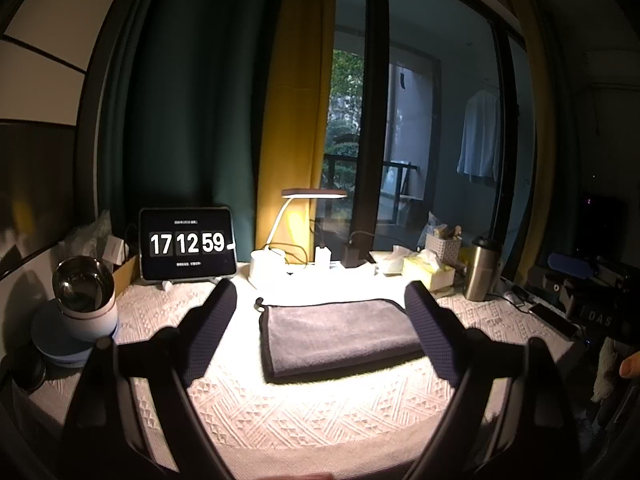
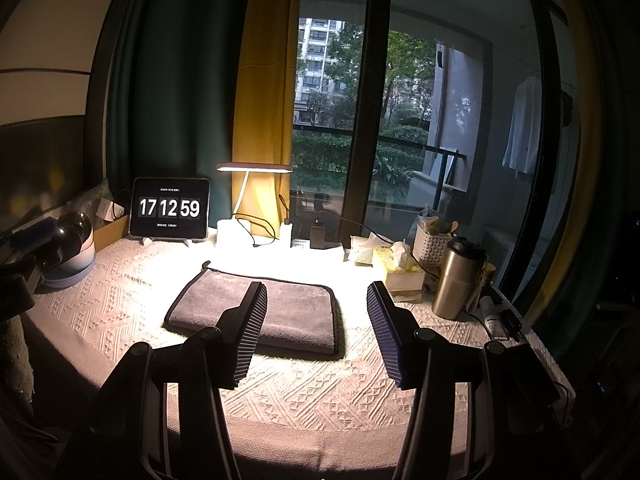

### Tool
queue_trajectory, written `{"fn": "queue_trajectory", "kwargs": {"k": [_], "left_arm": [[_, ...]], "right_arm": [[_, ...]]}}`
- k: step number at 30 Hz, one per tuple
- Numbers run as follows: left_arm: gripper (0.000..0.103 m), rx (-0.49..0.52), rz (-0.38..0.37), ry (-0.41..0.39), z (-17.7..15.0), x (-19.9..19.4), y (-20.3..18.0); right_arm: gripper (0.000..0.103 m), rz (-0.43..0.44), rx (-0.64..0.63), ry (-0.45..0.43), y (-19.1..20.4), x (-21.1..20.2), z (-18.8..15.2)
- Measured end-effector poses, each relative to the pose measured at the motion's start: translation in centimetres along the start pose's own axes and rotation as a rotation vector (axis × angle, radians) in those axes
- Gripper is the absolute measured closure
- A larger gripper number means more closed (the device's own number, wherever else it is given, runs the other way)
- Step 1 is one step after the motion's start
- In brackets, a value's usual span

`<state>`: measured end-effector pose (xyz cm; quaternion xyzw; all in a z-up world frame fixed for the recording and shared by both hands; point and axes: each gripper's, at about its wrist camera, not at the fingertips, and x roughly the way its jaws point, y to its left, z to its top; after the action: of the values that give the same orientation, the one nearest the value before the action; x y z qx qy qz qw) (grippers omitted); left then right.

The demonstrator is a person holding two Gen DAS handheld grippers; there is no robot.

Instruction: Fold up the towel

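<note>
A grey towel (image 1: 340, 336) with a dark border lies folded into a flat rectangle on the white patterned table cover (image 1: 280, 412), under the lamp. It also shows in the right wrist view (image 2: 296, 312). My left gripper (image 1: 320, 292) is open and empty, held above the table in front of the towel, its fingers to either side of it in view. My right gripper (image 2: 316, 292) is open and empty, held above the towel's near right part; its left finger (image 2: 248, 328) overlaps the towel in view.
A tablet clock (image 1: 186, 244) stands at the back left, a lit desk lamp (image 1: 280, 236) behind the towel. A steel tumbler (image 2: 460, 280), tissue box (image 2: 400, 272) and white basket (image 2: 432, 244) stand at the right. A round white device (image 1: 84, 300) sits at the left edge.
</note>
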<state>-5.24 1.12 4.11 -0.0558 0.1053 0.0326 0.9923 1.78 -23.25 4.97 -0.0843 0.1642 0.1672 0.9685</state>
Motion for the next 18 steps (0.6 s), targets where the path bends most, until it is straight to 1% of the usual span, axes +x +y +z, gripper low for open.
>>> {"fn": "queue_trajectory", "kwargs": {"k": [17,18], "left_arm": [[0.016,0.003,-0.004,0.005,-0.36,0.21,-0.20],[0.016,0.009,-0.009,-0.007,-0.59,0.16,-0.31]], "right_arm": [[0.048,0.005,-0.001,0.003,0.34,0.26,-0.13],[0.048,0.006,-0.001,0.003,0.42,0.32,-0.15]]}}
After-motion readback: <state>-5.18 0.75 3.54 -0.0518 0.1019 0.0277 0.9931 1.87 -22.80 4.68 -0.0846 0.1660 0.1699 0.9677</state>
